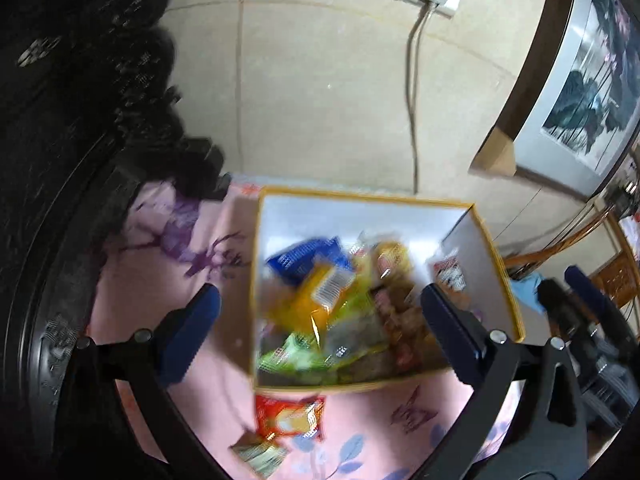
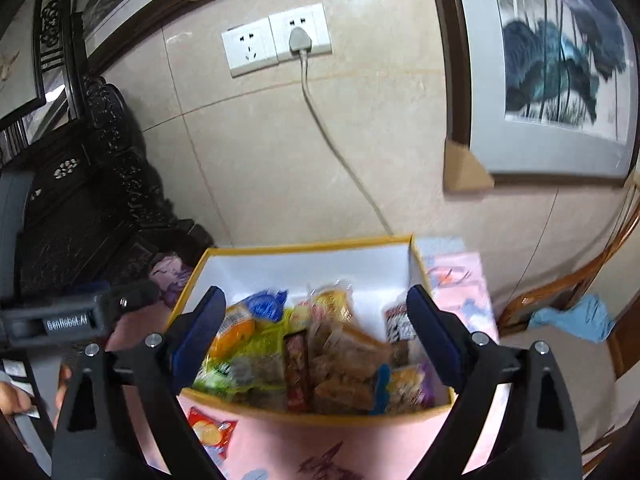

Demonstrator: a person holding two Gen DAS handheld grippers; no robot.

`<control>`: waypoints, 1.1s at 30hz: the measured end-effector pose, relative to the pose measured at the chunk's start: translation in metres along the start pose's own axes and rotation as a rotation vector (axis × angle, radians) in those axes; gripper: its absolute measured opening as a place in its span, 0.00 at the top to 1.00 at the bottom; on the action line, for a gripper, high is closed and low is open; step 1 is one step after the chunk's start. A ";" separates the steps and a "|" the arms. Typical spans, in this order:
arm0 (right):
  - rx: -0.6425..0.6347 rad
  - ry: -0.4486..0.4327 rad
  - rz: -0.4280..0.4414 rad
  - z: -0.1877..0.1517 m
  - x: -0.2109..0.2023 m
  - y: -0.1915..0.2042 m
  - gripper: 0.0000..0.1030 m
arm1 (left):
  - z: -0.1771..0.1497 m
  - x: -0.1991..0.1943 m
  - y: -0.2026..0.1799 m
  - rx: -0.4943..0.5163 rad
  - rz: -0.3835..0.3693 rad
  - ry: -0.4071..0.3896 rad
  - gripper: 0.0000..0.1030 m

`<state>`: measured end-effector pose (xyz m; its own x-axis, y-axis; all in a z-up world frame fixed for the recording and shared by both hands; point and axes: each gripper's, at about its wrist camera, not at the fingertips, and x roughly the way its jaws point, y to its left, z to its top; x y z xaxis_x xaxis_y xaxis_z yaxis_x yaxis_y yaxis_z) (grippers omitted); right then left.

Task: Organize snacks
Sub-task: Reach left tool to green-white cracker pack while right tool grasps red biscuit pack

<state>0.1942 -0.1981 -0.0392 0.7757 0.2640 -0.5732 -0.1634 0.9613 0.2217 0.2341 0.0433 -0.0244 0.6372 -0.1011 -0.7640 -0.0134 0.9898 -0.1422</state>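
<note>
A yellow-rimmed box (image 1: 502, 280) (image 2: 304, 246) with white inner walls sits on a pink flowered cloth and holds several snack packs: blue, orange, green and brown ones. My left gripper (image 1: 320, 316) hangs above the box, its jaws wide apart and nothing between them. My right gripper (image 2: 314, 334) is likewise open and empty over the box. A red snack pack (image 1: 290, 416) (image 2: 210, 430) lies on the cloth just in front of the box. A smaller greenish pack (image 1: 260, 454) lies nearer still. The other gripper's body (image 2: 60, 322) shows at the left of the right wrist view.
A tiled wall with a socket and plugged cable (image 2: 298, 42) stands behind the box. Dark carved furniture (image 1: 80, 120) is at the left. A framed picture (image 2: 560, 68) leans at the right, beside a wooden chair (image 2: 560, 300) with a blue cloth (image 2: 576, 318).
</note>
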 end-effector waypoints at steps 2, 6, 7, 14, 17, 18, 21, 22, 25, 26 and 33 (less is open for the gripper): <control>-0.002 0.025 0.041 -0.013 -0.005 0.005 0.10 | -0.018 -0.003 0.013 -0.010 0.023 0.015 0.02; -0.038 0.111 0.136 -0.054 -0.007 0.025 0.09 | -0.070 -0.008 0.045 -0.038 0.041 0.083 0.02; -0.055 0.148 0.169 -0.070 -0.005 0.033 0.09 | -0.084 -0.008 0.052 -0.037 0.050 0.102 0.02; -0.303 0.302 0.393 -0.139 0.037 0.095 0.09 | -0.195 0.021 0.087 0.008 0.114 0.292 0.02; -0.382 0.336 0.513 -0.137 0.060 0.117 0.09 | -0.209 0.024 0.093 -0.007 0.114 0.319 0.02; -0.400 0.349 0.535 -0.136 0.066 0.121 0.09 | -0.211 0.023 0.094 -0.009 0.116 0.323 0.02; -0.505 0.395 0.577 -0.136 0.090 0.134 0.09 | -0.216 0.020 0.096 -0.007 0.120 0.326 0.02; -0.529 0.408 0.579 -0.138 0.095 0.137 0.09 | -0.217 0.019 0.097 -0.010 0.122 0.331 0.02; -0.584 0.411 0.551 -0.144 0.107 0.142 0.14 | -0.223 0.020 0.102 -0.034 0.120 0.356 0.02; -0.608 0.394 0.535 -0.148 0.107 0.145 0.16 | -0.226 0.020 0.103 -0.039 0.118 0.362 0.02; -0.681 0.483 0.511 -0.173 0.131 0.145 0.35 | -0.233 0.020 0.098 -0.034 0.118 0.390 0.02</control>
<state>0.1673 -0.0109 -0.2185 0.2052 0.5195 -0.8294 -0.8450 0.5217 0.1177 0.0659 0.1151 -0.1997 0.2902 -0.0239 -0.9567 -0.0987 0.9936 -0.0547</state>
